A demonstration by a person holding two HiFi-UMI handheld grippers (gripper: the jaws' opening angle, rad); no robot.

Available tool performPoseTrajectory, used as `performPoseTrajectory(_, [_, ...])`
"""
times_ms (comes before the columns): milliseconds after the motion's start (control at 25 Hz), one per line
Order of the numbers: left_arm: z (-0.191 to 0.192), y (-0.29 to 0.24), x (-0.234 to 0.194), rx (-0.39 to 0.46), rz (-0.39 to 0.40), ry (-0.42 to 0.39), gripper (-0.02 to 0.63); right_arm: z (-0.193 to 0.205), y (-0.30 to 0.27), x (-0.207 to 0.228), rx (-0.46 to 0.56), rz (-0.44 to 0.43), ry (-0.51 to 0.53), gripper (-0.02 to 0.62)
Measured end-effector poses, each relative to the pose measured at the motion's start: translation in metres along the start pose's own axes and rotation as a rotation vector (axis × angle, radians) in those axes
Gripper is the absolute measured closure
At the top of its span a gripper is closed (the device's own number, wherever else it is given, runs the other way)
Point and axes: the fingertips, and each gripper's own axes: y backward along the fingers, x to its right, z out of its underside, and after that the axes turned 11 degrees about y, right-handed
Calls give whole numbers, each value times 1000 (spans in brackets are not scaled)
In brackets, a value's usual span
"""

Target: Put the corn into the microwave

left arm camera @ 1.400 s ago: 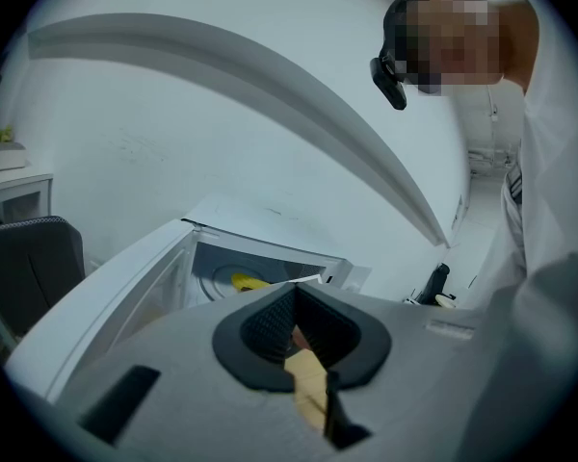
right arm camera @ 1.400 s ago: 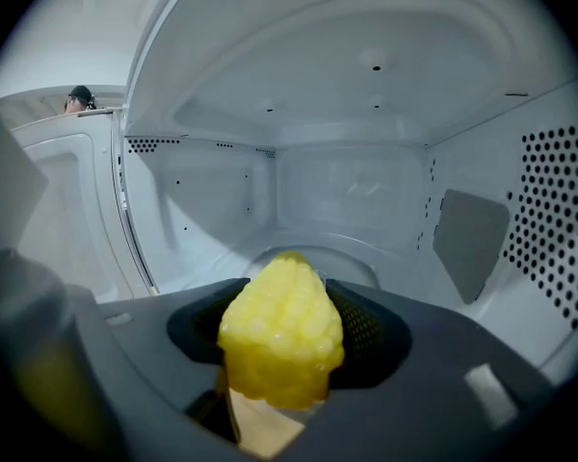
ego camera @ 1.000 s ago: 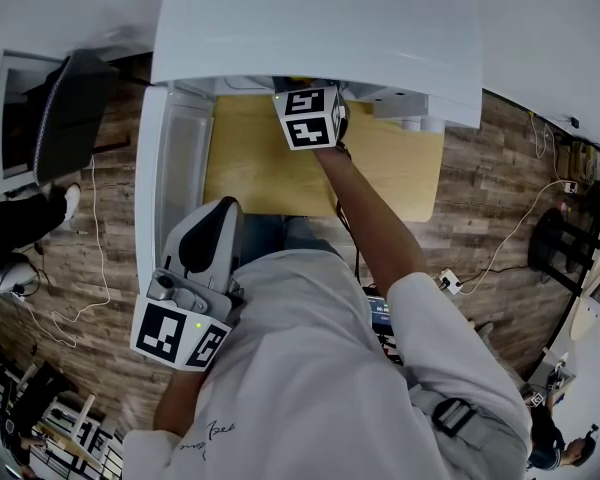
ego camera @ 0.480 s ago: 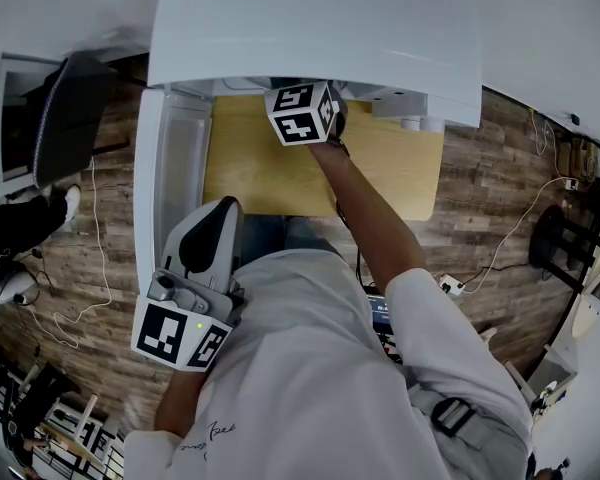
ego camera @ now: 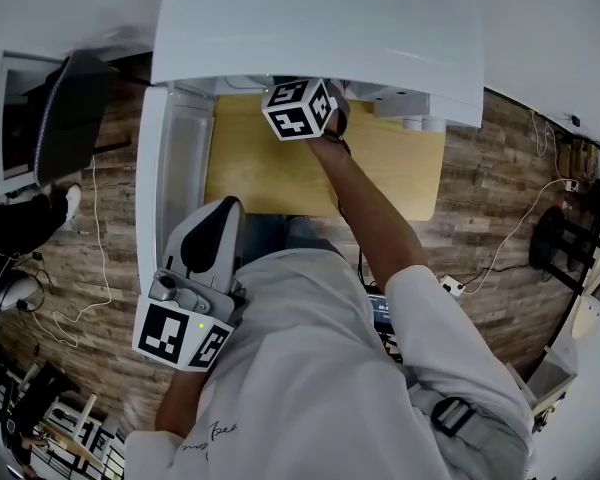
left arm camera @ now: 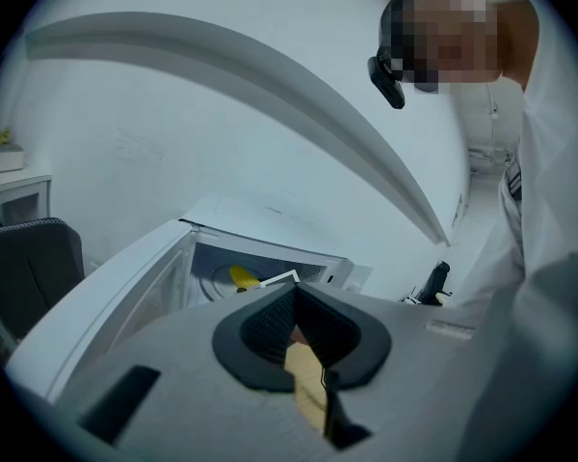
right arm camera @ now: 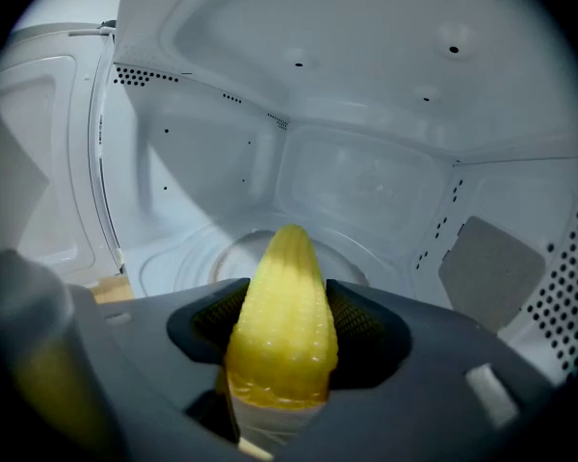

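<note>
1. Yellow, ridged and tapered, the plastic corn cob [right arm camera: 281, 296] sat between the two dark padded jaws of the right gripper [right arm camera: 287, 327]. Its pointed tip stuck out past them into the white microwave [ego camera: 310, 28].
2. Its blunt end lay back in the throat of the gripper, with the kernel rows running along the line of the jaws.
3. Those jaws stood wide apart and clamped on the cob, one pad pressing on each flank.
4. The cob's tip hung over the round glass turntable [right arm camera: 207, 258] on the oven floor. Whether it touched the glass could not be told.
5. From the head view, the right gripper's front end was inside the oven opening under the white top, and only its marker cube showed at the edge.
6. The white microwave door [ego camera: 175, 168] stood swung out to the left, beside the light wooden tabletop [ego camera: 270, 168].
7. The left gripper [left arm camera: 294, 330] was well apart from the corn, low near the person's body. Its jaws were pressed together at the tips with nothing between them.
8. In the left gripper view, a bit of yellow cob showed inside the open oven.
</note>
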Motion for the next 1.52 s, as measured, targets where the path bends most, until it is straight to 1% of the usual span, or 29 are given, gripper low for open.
performPoseTrajectory(280, [-2, 3, 3, 12, 10, 5, 617, -1, 0, 0, -5, -2, -11, 331])
performPoseTrajectory(560, [0, 4, 2, 17, 15, 9, 617, 4, 4, 1, 2, -26, -42, 299])
performPoseTrajectory(800, [3, 7, 6, 18, 27, 9, 617, 6, 10, 4, 5, -24, -54, 298])
performPoseTrajectory(1040, [5, 11, 6, 18, 31, 7, 615, 3, 17, 4, 16, -33, -103, 298])
performPoseTrajectory(1240, [2, 17, 6, 36, 23, 7, 617, -1, 30, 3, 34, -40, -97, 298])
performPoseTrajectory(1520, [7, 19, 10, 33, 34, 0, 617, -1, 42, 2, 41, -40, -114, 301])
